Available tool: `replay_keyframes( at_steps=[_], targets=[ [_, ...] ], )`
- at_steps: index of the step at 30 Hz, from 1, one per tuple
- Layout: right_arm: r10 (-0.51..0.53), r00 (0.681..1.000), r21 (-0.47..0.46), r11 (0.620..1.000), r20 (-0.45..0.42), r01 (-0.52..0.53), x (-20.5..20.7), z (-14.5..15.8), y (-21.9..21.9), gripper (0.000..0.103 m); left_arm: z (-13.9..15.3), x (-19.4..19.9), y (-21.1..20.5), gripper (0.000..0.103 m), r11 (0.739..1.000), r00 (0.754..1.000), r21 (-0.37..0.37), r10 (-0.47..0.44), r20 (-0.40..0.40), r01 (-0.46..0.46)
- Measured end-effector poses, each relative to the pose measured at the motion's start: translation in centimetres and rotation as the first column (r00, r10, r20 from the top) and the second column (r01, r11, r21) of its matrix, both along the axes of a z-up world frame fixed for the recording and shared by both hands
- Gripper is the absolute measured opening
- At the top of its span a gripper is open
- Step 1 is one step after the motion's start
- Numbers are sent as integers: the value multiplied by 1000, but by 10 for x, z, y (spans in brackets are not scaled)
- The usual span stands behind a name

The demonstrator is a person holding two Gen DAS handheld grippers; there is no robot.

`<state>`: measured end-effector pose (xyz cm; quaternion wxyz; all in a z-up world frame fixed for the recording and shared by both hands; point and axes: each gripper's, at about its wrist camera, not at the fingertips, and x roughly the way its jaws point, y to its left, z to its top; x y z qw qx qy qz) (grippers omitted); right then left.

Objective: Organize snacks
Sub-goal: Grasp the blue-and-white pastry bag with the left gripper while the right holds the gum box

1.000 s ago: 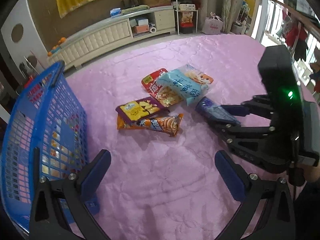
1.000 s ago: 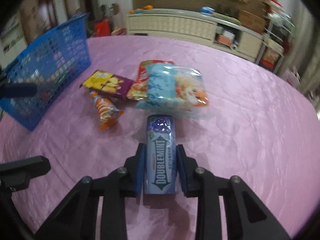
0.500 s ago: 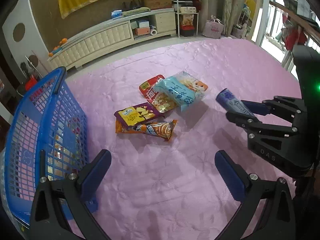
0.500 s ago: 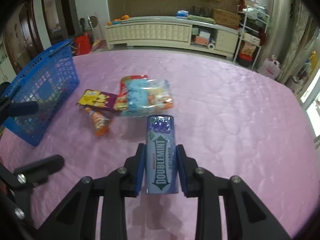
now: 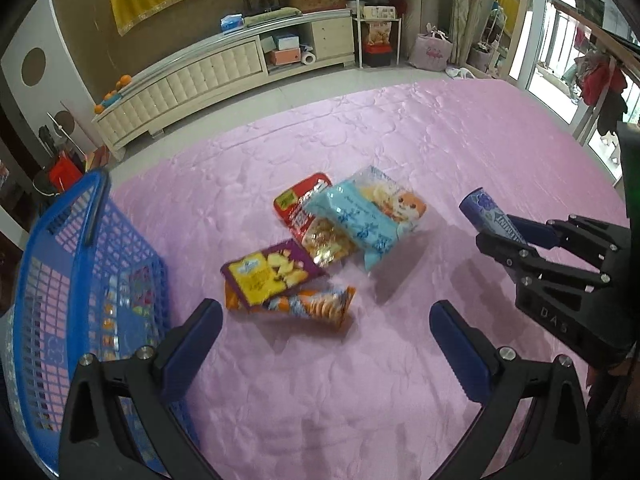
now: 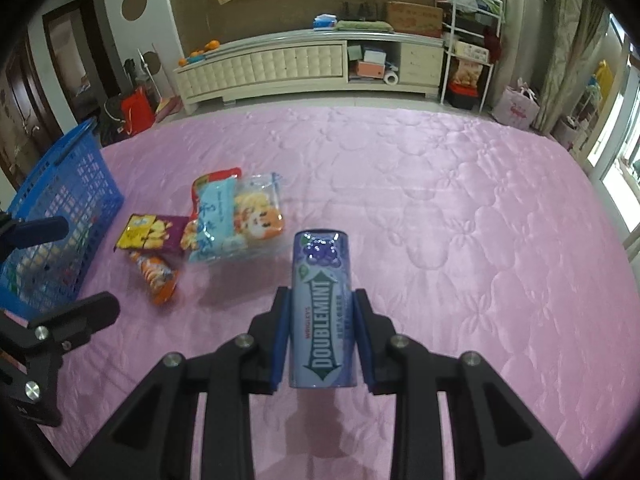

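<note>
The right tongs [image 6: 322,332] are closed, their blue pads [image 6: 280,334] pressed flat against both sides of what they carry, held raised and pointing forward. From the left wrist view the right tongs [image 5: 502,228] reach in from the right edge, apparently tilted slightly upward, though the fisheye bends things there. The left tongs [image 5: 326,340] gape wide, with blue pads [image 5: 192,338] well apart and nothing between them.
</note>
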<state>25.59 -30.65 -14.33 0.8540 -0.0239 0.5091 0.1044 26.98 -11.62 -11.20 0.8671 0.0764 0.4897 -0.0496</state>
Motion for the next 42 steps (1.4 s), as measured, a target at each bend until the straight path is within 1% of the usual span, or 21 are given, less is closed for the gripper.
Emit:
replay_keyframes(
  at_steps=[3,7,12,18,24,26,28,32,35,39,41,42],
  targets=[
    [-19,1000,20,1000,-15,20,6,-5,-5,34,-2,13,-3,103,1000,1000,0,7,-20,-7],
    [-53,998,62,997,-35,55,18,-8,-16,34,-7,34,-7,103,999,996,-29,25,-82,-27],
    [-99,994,103,989,-44,103,30,-9,-29,34,-12,59,-14,103,999,993,-31,38,-115,-42],
    [-124,991,100,987,-58,129,33,-15,-32,34,-25,90,-25,103,999,985,-27,26,-169,-31],
    [-145,986,94,984,-79,152,34,-21,-38,34,-39,110,-37,103,999,978,-22,28,-208,-33],
    [-155,985,97,982,-80,162,34,-21,-41,34,-41,118,-40,103,999,978,-26,42,-206,-48],
    [-159,984,101,981,-82,167,33,-21,-42,34,-49,126,-41,103,997,970,-8,70,-231,-74],
    [-156,984,100,981,-88,165,33,-22,-41,34,-56,133,-41,103,994,966,-26,99,-238,-108],
    [-161,983,97,981,-90,169,34,-23,-42,34,-60,136,-43,103,995,966,1,99,-240,-102],
    [-168,981,98,979,-93,177,34,-23,-43,34,-68,140,-61,102,998,967,54,53,-250,-41],
    [-164,982,93,981,-93,172,35,-23,-42,34,-72,139,-69,98,997,969,81,36,-246,-17],
    [-162,982,91,981,-93,171,35,-24,-41,34,-73,139,-72,93,996,970,86,32,-243,-11]
  ],
)
